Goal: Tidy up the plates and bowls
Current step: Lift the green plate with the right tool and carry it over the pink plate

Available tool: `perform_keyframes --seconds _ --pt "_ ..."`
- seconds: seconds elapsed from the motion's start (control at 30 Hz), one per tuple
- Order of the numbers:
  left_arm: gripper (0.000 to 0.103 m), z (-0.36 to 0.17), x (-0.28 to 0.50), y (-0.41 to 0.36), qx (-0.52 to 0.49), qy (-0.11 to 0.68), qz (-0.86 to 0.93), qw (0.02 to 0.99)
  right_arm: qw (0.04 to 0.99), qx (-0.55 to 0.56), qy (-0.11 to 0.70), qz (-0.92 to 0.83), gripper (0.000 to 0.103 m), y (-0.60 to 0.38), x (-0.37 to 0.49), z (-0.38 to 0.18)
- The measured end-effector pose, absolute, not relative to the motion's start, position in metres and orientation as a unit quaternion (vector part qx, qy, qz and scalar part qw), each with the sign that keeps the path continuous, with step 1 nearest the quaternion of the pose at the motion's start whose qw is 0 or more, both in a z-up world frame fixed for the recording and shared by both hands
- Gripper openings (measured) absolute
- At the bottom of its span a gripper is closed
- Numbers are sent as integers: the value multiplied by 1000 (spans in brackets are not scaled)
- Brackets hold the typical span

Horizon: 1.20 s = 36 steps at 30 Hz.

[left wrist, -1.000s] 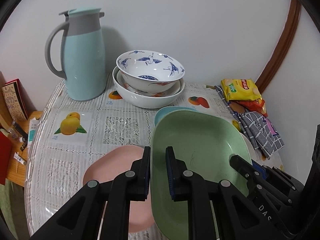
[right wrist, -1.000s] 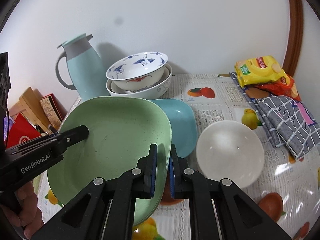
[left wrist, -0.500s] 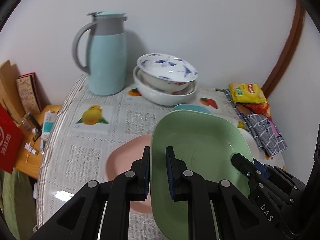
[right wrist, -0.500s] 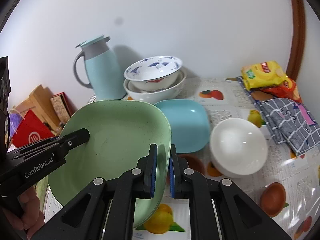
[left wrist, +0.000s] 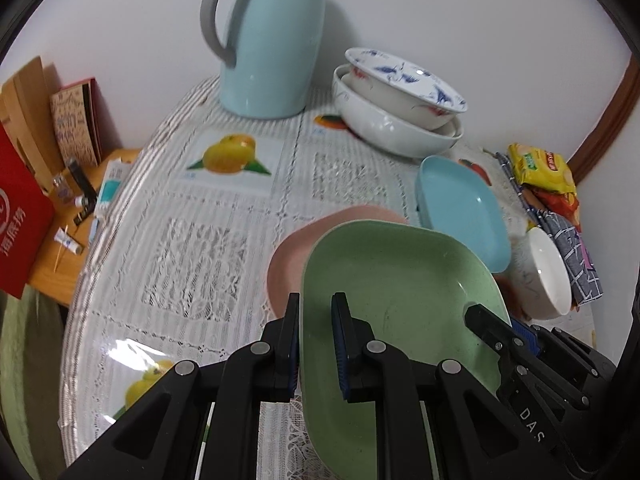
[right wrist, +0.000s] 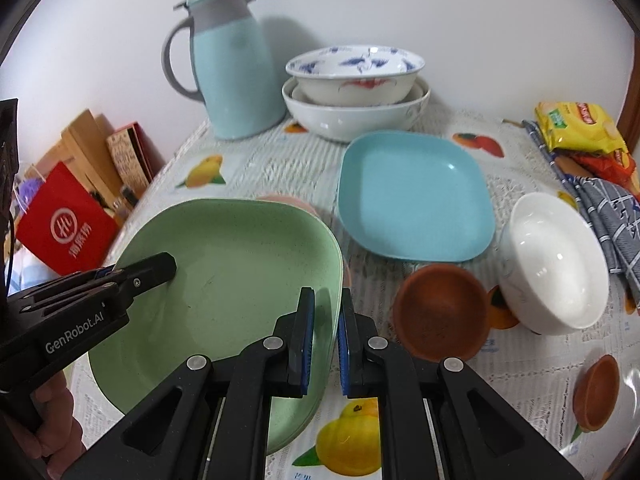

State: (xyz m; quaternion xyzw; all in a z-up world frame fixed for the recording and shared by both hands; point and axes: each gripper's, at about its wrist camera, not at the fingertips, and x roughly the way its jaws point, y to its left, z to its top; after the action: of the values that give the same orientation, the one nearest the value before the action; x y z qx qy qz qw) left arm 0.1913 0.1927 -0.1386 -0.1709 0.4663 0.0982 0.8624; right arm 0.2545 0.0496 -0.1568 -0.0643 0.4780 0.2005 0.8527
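Note:
A green square plate (left wrist: 400, 300) (right wrist: 240, 280) is held in the air by both grippers. My left gripper (left wrist: 316, 344) is shut on its left rim, and my right gripper (right wrist: 325, 332) is shut on its right rim. Under it lies a pink plate (left wrist: 288, 256), mostly hidden; only a sliver of it shows in the right wrist view (right wrist: 288, 202). A blue square plate (right wrist: 412, 196) lies behind. A white bowl (right wrist: 556, 260) and a brown saucer (right wrist: 440, 312) sit to the right. Stacked white and blue-patterned bowls (right wrist: 356, 92) stand at the back.
A light blue jug (right wrist: 232, 68) stands at the back left. Snack packets (right wrist: 580, 128) and a checked cloth (right wrist: 608, 216) lie at the right edge. A small brown dish (right wrist: 596, 392) sits front right. A side shelf with red card (right wrist: 64, 224) is left of the table (left wrist: 192, 240).
Both grippers have pulled back and up with the green plate and shifted left. The brown saucer and more of the pink and blue plates have come into view.

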Motion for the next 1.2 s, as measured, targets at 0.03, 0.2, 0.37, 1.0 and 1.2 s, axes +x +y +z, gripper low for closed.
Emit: perform_keyframes --seconds 0.03,0.2,0.37,1.0,1.2 --pt "14 -141 193 193 -172 468 98 861 852 -69 479 201 11 51 256 -159" --pt "14 -152 200 196 -179 473 100 857 851 -96 477 198 11 60 269 -164" --pt "14 -159 208 197 -183 473 104 856 851 -124 472 196 11 68 283 -169" --pt "15 -166 202 203 -191 489 69 848 851 -163 447 221 18 86 311 -178" --pt "29 -163 197 199 -196 497 53 844 850 -161 443 236 23 91 313 -176"
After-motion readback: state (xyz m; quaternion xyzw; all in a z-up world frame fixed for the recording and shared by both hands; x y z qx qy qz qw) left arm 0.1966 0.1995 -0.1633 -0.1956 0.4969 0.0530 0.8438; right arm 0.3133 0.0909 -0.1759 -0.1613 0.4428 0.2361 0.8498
